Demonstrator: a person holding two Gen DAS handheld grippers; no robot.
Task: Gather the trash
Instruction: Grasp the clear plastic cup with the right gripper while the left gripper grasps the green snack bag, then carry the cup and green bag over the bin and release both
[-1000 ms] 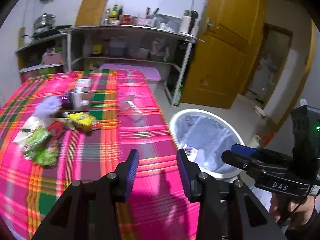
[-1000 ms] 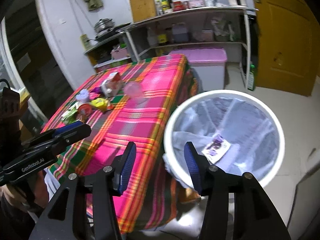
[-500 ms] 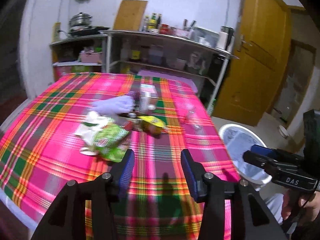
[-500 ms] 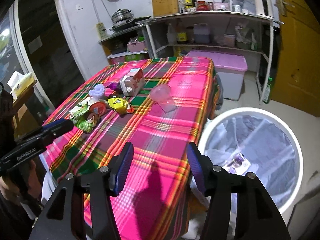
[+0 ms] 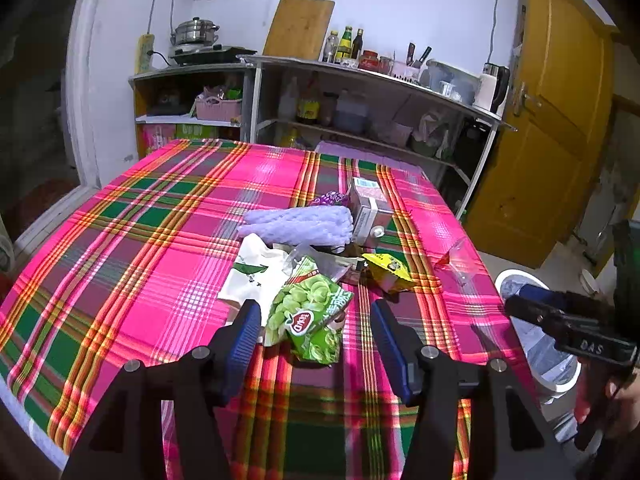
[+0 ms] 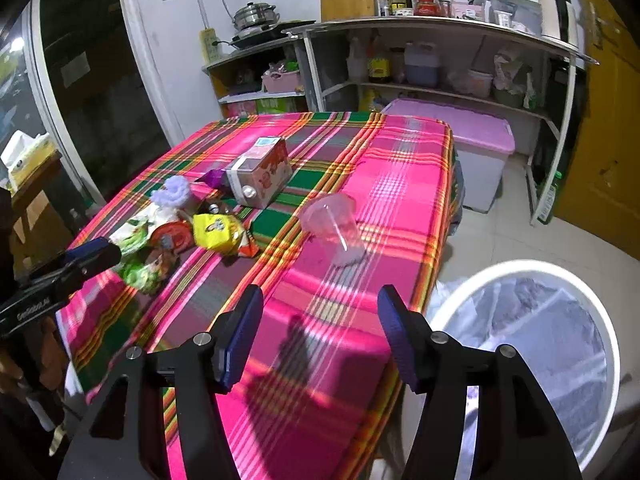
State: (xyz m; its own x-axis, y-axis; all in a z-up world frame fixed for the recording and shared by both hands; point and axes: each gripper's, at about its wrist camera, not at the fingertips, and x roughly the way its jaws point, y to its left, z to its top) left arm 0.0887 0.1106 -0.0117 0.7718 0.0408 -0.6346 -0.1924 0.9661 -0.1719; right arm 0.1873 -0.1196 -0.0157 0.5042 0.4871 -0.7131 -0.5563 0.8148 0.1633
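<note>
A second ago the left wrist view had the white bin in its lower centre-right and the litter far off at the left edge; now the litter fills the centre and the bin (image 5: 520, 288) has slid to the right edge. The right wrist view has swung likewise: the bin (image 6: 532, 360), once central, now sits in the lower right, and plaid cloth fills the middle.

The left gripper (image 5: 316, 336) is released, its jaws opening with nothing pressed between the blue ribbed pads. The crinkled green snack bag (image 5: 310, 316) lies in the gap's line of sight, flat on the tablecloth (image 5: 120, 248), at lower centre. Just above it are a white paper wrapper (image 5: 256, 272), a fuzzy lilac cloth (image 5: 300, 222), a boxy carton (image 5: 370, 208) and a glossy yellow packet (image 5: 386, 270).

The right gripper (image 6: 320, 336) is also released, jaws opening over bare cloth. The clear plastic cup (image 6: 334, 224), lying tipped on its side, sits above the gap at centre, apart from the pads; the carton (image 6: 260, 178) and yellow packet (image 6: 218, 232) lie to the upper left.
</note>
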